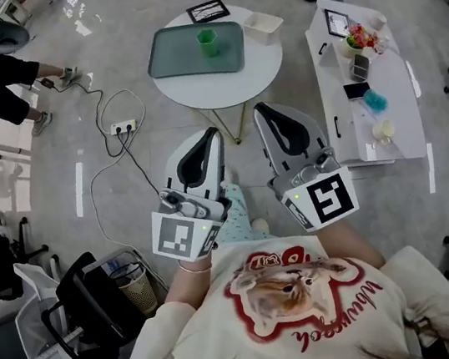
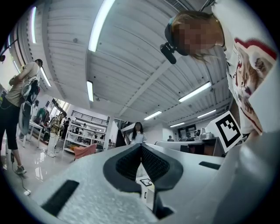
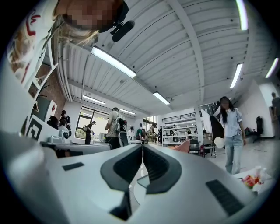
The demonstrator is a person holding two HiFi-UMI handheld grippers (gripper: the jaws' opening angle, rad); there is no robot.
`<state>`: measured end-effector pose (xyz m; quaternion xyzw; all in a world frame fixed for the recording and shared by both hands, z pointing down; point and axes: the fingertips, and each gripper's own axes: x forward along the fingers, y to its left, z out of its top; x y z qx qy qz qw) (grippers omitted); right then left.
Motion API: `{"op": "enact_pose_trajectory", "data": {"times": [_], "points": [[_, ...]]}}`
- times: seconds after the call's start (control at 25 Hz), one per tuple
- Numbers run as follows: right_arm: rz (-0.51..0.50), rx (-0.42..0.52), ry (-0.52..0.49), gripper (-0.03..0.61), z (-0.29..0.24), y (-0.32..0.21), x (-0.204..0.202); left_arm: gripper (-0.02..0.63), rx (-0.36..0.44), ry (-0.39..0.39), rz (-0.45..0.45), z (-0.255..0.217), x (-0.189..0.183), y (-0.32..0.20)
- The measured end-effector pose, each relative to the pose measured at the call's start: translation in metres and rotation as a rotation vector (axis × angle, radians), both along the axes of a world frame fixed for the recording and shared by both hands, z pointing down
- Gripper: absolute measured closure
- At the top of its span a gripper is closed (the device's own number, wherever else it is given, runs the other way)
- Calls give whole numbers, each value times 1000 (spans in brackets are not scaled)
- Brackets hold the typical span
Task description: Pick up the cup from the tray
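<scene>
— Pale glossy floor (image 1: 104,58) fills our head view, and in the upper middle of the frame we see a round white table (image 1: 263,75).

— We do. On that table lies a green tray (image 1: 176,59), and the green cup (image 1: 207,43) stands upright on the tray, toward its upper right part. Just right of the tray sits a white box (image 1: 263,26), and a black-framed card (image 1: 207,11) lies at the table's top edge.

— Where are our grippers?

— Below the table in the frame, side by side. Our left gripper (image 1: 215,132) and our right gripper (image 1: 257,110) both point up the frame toward the table, well apart from the cup. Our cream shirt (image 1: 297,315) with its cat print fills the bottom of the frame. A long white table (image 1: 392,63) with small things on it runs down the right side.

— Now the left gripper view.

— We look up at a ribbed ceiling (image 2: 131,65) with strip lights. The two dark pads (image 2: 126,164) meet at their tips, pressed together with nothing between them. A distant person (image 2: 138,131) stands just above the tips in the frame.

— And the right gripper view?

— We read it the same way: the pads lie closed against each other, with nothing gripped. Behind them we see shelves (image 3: 179,127) far off at the middle, and a person in jeans (image 3: 231,131) standing at the right of the frame.
</scene>
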<state>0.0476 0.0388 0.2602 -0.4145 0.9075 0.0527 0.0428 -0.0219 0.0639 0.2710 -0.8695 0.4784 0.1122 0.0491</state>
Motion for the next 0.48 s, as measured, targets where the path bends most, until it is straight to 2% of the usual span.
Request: {"op": "enact_pose_trajectory", "data": {"times": [0.48], "points": [[75, 18, -22, 554, -6, -156, -43, 600, 16, -27, 67, -5, -45, -163]]}}
